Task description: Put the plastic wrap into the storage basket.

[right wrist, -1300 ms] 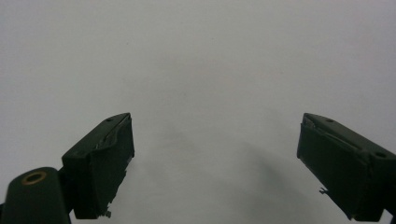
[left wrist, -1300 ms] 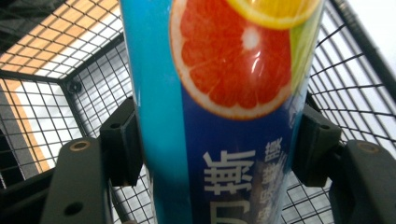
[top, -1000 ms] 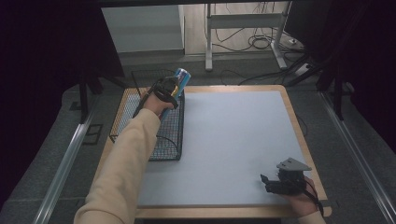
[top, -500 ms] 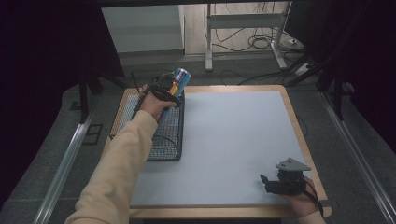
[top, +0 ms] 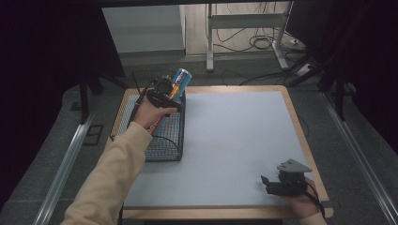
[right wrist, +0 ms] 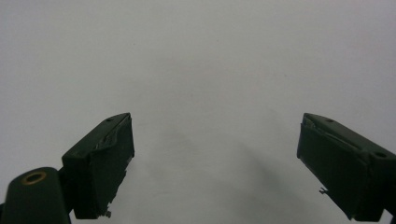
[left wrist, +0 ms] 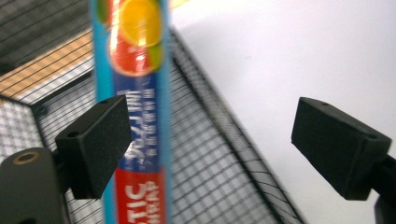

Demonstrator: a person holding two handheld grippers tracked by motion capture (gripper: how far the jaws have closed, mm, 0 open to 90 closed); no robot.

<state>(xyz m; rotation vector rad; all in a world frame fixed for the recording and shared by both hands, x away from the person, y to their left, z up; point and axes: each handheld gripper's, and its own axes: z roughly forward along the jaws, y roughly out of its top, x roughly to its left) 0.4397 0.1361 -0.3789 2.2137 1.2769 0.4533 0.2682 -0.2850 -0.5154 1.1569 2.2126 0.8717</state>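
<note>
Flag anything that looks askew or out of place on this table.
The plastic wrap box stands tilted in the wire basket, its top sticking out above the far rim. The left gripper is open beside it. Nothing else stands out.

Your left gripper (left wrist: pixel 210 149) frames a long blue box (left wrist: pixel 135 112) lying against its left-hand finger (left wrist: pixel 93 144). On the red band beside that finger you can read white letters "TIC" and under them "WRAP", both cut off. The white print on the dark blue band above is too blurred to read.
</note>
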